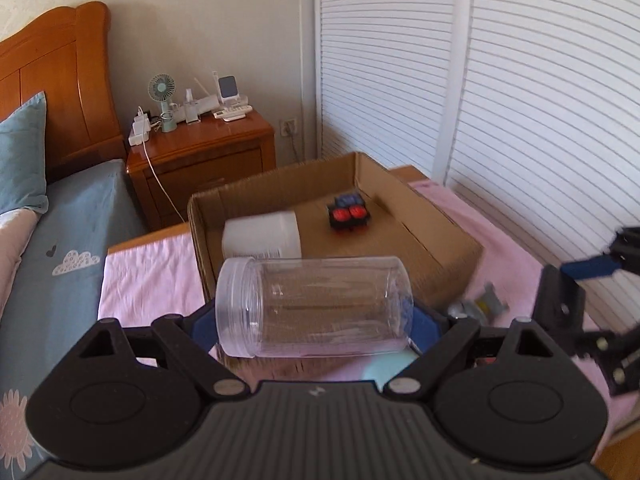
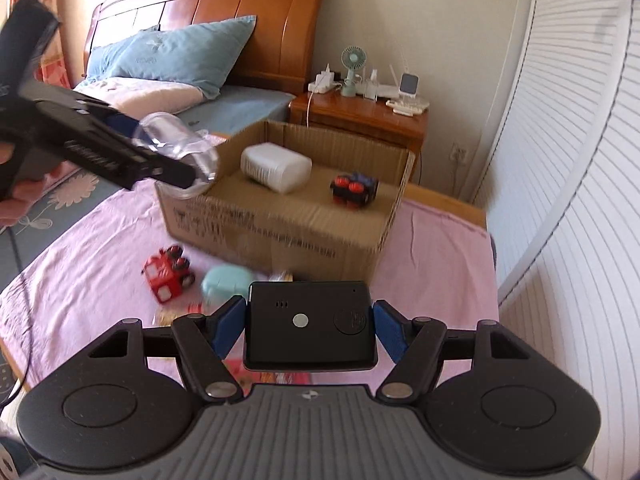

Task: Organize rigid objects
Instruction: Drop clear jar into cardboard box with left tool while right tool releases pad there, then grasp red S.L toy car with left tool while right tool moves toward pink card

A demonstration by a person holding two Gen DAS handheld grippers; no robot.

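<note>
My left gripper [image 1: 316,320] is shut on a clear plastic jar [image 1: 316,306], held sideways just in front of the cardboard box [image 1: 440,240]; it also shows in the right wrist view [image 2: 180,152] at the box's left corner. My right gripper [image 2: 310,328] is shut on a black rectangular device [image 2: 310,326], above the pink cloth before the box [image 2: 280,236]. Inside the box lie a white bottle [image 2: 276,168] and a black toy vehicle with red wheels [image 2: 354,190].
On the pink cloth [image 2: 80,248] lie a red toy truck [image 2: 168,274], a mint case [image 2: 224,284] and small items. A wooden nightstand [image 2: 360,112] with a fan stands behind the box. White louvred doors [image 2: 560,200] stand to the right, the bed to the left.
</note>
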